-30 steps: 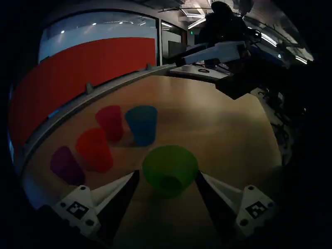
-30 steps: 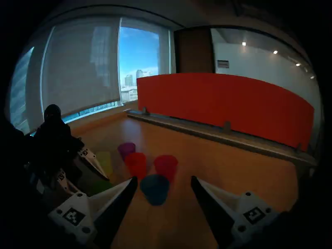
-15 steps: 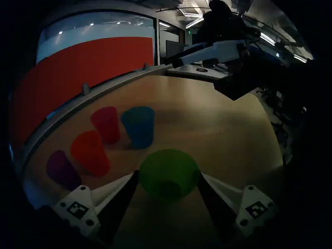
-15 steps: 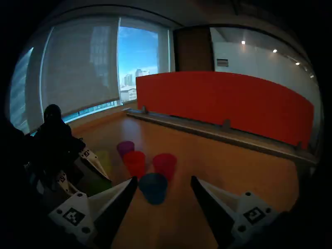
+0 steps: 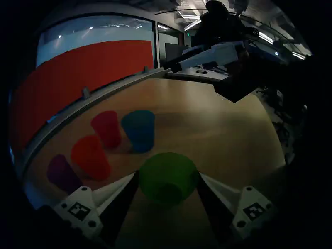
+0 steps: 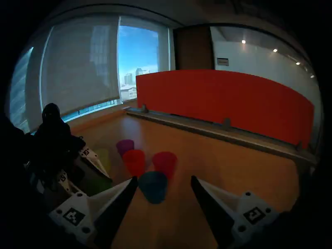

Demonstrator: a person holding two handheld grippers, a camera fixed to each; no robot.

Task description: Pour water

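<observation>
Left tool (image 5: 167,175): green cup (image 5: 168,186) between its fingers, both at the cup's sides; grip can't tell. Right tool (image 6: 164,179) released, blue cup (image 6: 152,187) just ahead on surface (image 6: 232,174).

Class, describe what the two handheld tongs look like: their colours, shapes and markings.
The left tongs and right tongs look alike: two pointed, wedge-shaped fingers, white on top with black inner faces. Each finger base carries a square black-and-white marker and small dark bolt holes.
</observation>
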